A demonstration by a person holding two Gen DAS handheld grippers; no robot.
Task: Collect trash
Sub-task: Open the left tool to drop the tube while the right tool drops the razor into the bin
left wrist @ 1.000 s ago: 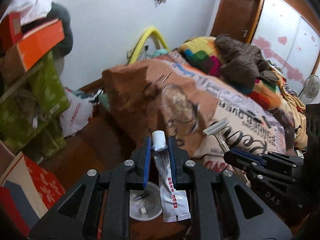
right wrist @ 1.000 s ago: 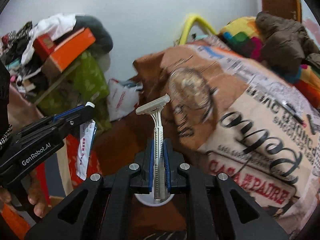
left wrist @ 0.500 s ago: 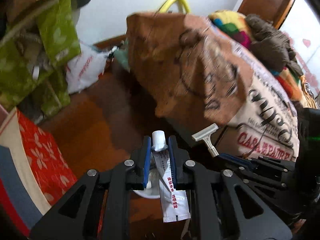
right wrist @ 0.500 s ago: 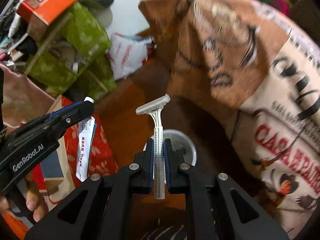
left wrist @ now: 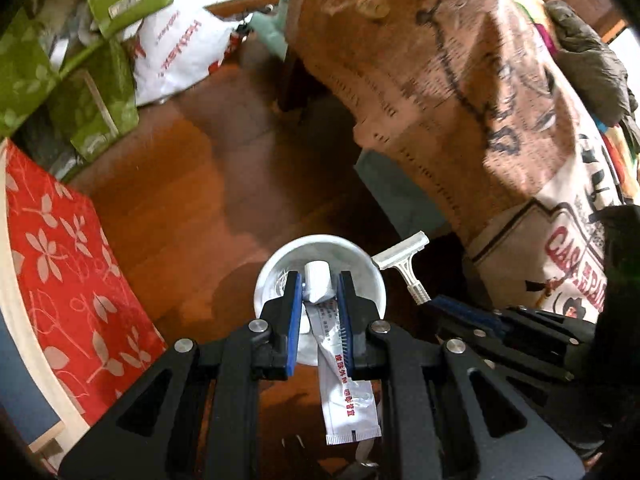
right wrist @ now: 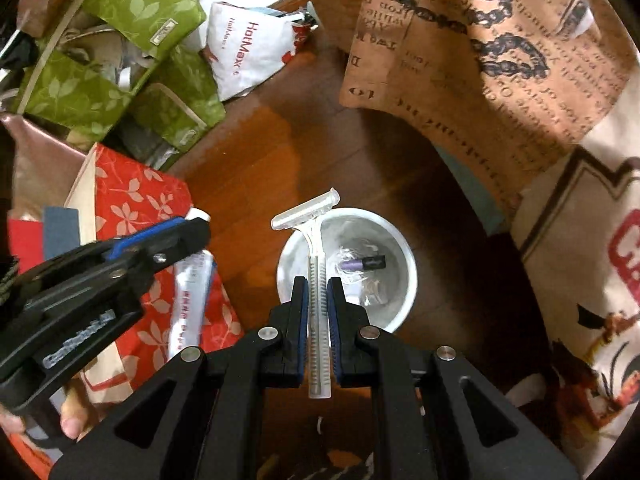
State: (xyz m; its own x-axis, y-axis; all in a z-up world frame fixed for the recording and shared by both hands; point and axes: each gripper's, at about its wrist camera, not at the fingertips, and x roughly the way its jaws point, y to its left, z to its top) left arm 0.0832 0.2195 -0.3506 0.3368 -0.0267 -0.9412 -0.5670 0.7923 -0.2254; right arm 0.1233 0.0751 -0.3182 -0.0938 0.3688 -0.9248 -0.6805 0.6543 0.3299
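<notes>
Gripping a cap-forward tube [left wrist: 344,364], left tool [left wrist: 318,292]; right tool [right wrist: 318,292] clamping head-forward razor [right wrist: 316,264] over bin [right wrist: 404,248].

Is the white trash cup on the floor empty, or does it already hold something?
Not empty. The right wrist view shows the white cup upright on the wooden floor, holding a small purple-and-black tube and some clear plastic scraps.

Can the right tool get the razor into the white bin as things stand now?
Probably yes. The right tool, shut on the razor, is above the white bin, whose mouth is open and holds only small bits. The left tool with its tube sits off to the side there.
</notes>
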